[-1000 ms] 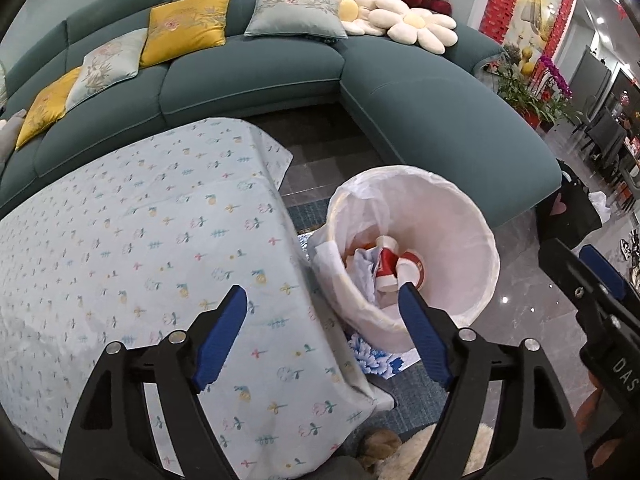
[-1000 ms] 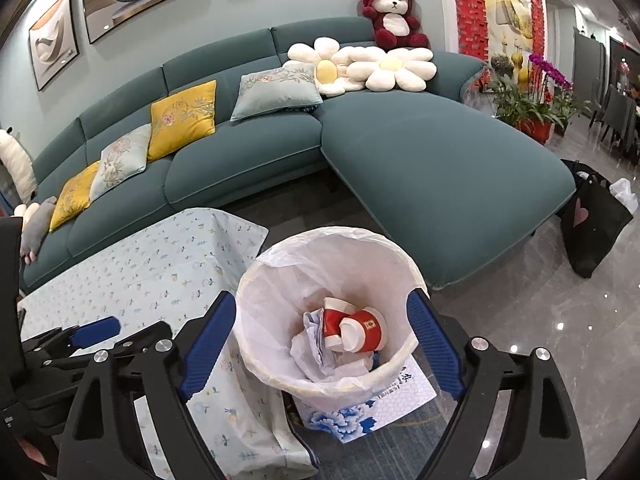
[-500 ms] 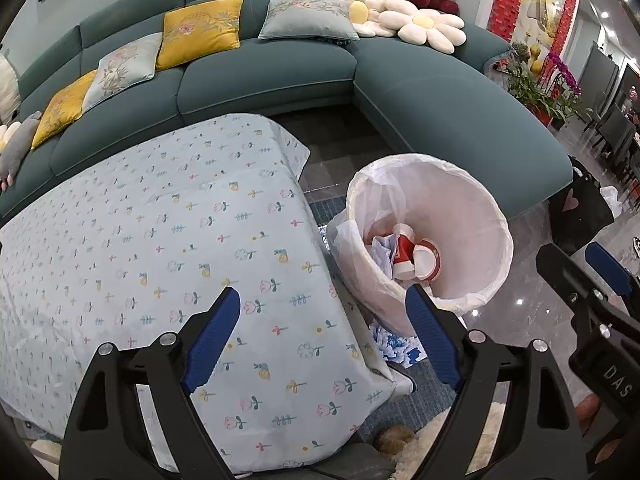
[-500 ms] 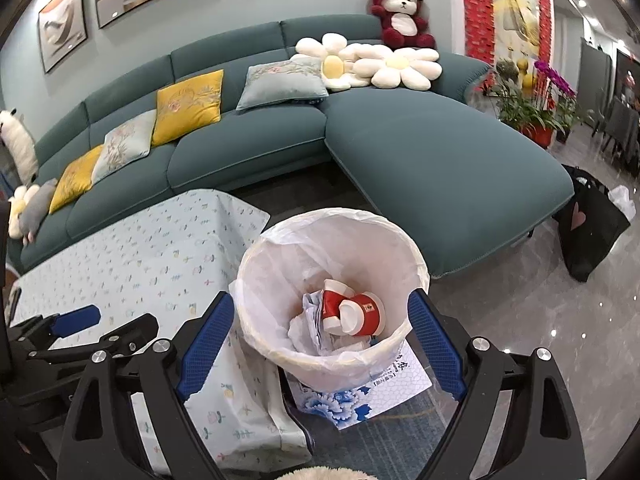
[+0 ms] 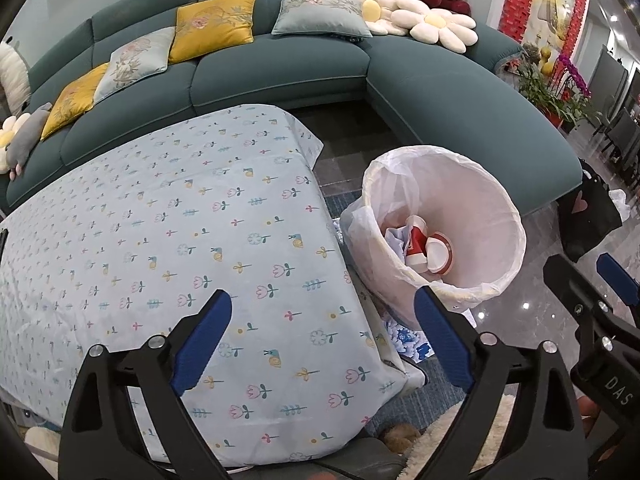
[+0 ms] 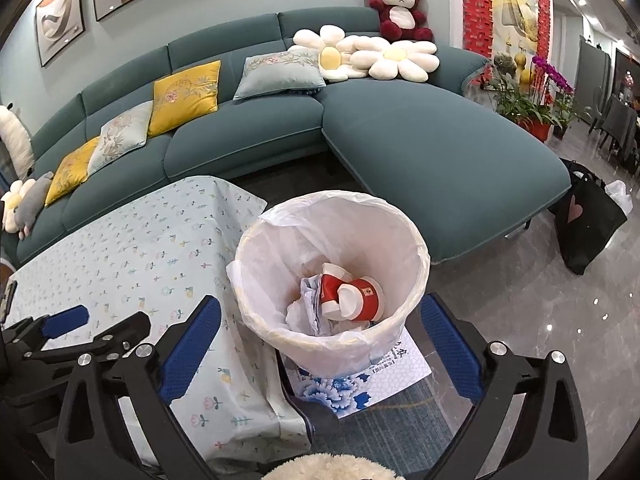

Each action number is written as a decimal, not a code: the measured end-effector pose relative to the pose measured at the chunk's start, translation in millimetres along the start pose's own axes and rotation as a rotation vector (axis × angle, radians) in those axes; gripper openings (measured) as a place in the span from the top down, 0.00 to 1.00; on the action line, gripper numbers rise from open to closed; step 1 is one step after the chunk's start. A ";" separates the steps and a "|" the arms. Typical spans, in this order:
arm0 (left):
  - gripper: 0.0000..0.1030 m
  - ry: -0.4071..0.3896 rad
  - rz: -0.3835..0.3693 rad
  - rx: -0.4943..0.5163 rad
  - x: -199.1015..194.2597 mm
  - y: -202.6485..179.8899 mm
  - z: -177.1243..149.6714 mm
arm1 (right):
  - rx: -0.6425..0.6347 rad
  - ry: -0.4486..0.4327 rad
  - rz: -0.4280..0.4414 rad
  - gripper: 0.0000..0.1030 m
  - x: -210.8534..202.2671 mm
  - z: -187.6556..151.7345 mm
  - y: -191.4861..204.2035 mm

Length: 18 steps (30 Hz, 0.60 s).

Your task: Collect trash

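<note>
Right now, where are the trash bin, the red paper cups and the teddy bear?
trash bin [image 6: 414, 236]: right wrist view, on its bag-lined right rim.
red paper cups [image 6: 368, 292]: right wrist view, on one cup's red side.
teddy bear [image 6: 402, 14]: right wrist view, on its white belly.

Teal sofa [image 6: 248, 148], flower-print tablecloth [image 5: 160, 240]

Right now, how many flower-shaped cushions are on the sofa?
3: two flower cushions side by side at the sofa's corner, one at its far left end. Others may be hidden.
</note>
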<state>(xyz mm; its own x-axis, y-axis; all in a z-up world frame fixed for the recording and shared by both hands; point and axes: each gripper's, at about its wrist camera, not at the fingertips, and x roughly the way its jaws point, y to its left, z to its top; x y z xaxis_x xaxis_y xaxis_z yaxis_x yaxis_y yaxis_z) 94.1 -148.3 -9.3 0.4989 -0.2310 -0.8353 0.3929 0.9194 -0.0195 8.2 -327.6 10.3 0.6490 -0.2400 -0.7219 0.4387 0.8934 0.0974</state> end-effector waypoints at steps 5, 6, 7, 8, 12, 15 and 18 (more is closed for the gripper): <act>0.14 -0.003 0.010 -0.013 0.7 3.9 -2.0 | 0.002 0.003 -0.008 0.07 0.6 -4.1 -0.3; 0.14 -0.006 0.013 -0.013 0.3 4.4 -2.3 | 0.003 0.003 -0.005 0.07 0.8 -4.7 -0.4; 0.14 -0.009 0.016 -0.013 0.1 4.8 -2.6 | 0.002 0.005 -0.005 0.07 1.2 -5.2 -0.5; 0.14 -0.014 0.019 -0.013 -0.3 5.0 -2.9 | 0.001 0.006 -0.008 0.07 1.7 -5.4 -0.5; 0.13 -0.028 0.028 -0.010 -1.6 3.6 -4.3 | 0.001 -0.003 -0.015 0.07 3.6 -8.9 -0.7; 0.13 -0.038 0.035 -0.008 -1.4 2.7 -5.2 | 0.013 -0.003 -0.021 0.07 7.7 -16.0 -2.3; 0.13 -0.043 0.044 -0.005 -0.2 1.8 -5.6 | 0.016 0.008 -0.022 0.07 11.8 -21.8 -2.5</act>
<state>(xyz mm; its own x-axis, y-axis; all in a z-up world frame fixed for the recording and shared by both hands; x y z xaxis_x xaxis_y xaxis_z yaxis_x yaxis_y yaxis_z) 90.4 -144.8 -12.2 0.5480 -0.2037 -0.8113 0.3659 0.9306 0.0135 1.2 -324.4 -13.4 0.6345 -0.2564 -0.7292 0.4628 0.8816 0.0927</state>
